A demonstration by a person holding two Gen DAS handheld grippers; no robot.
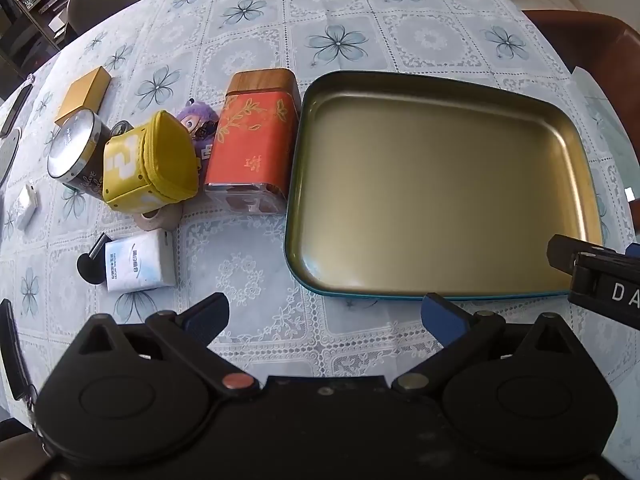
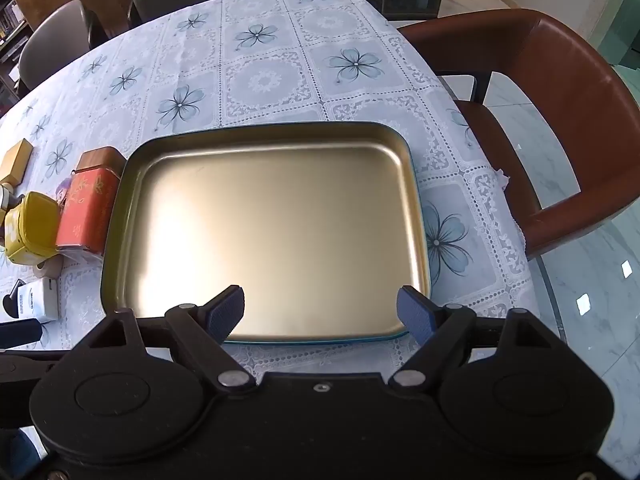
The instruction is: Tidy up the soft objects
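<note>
A gold metal tray with a blue rim lies empty on the table. Left of it sit a yellow zip pouch, a purple plush doll half hidden behind the pouch, and a white tissue pack. My left gripper is open and empty above the cloth, in front of the tray's near left corner. My right gripper is open and empty over the tray's near edge; it also shows in the left wrist view.
An orange tin with a wooden lid stands against the tray's left side. A round dark tin, a small gold box and a small white box lie further left. A brown chair stands at the table's right edge.
</note>
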